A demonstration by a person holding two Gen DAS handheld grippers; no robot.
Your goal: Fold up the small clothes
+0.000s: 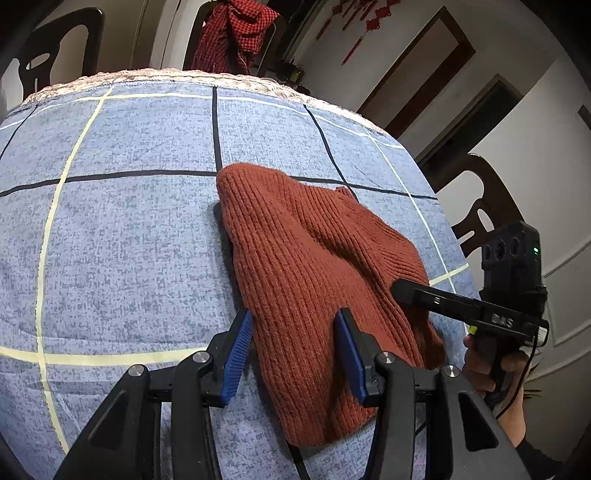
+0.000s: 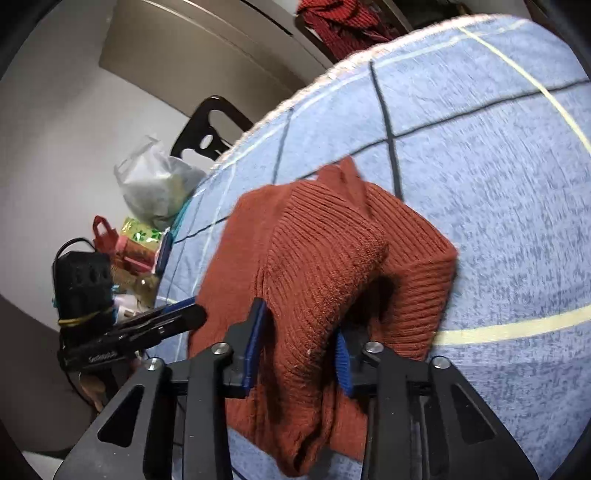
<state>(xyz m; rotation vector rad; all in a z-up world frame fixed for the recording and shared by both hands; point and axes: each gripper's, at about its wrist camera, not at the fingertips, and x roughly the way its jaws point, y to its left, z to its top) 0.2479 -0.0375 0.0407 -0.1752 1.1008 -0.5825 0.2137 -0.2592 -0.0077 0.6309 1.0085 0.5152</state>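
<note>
A bench covered by a blue checked cloth [image 1: 122, 229] with dark and pale grid lines fills both views; dark chairs [image 1: 48, 55] and a red checked garment [image 1: 232, 33] stand behind it, and a plastic bag [image 2: 155, 184] with small packages lies off one edge. On the cloth rests a rust-red ribbed knit garment [image 1: 306, 280], partly folded, one layer doubled over another. In the right wrist view part of the knit is raised off the cloth and drapes between and over the fingers of the right gripper [image 2: 299, 343]; the fingers stand moderately apart with knit between them, and whether they pinch it cannot be told, since the fabric hides the contact. The left gripper [image 1: 293, 350] hovers with its fingers spread wide astride the near edge of the garment, holding nothing. Judgement: the knit is light, soft and limp, stretchy along its ribs, and it sags wherever unsupported; it is best taken at a doubled edge or corner, pinching both layers together so that the fold does not slide open
</note>
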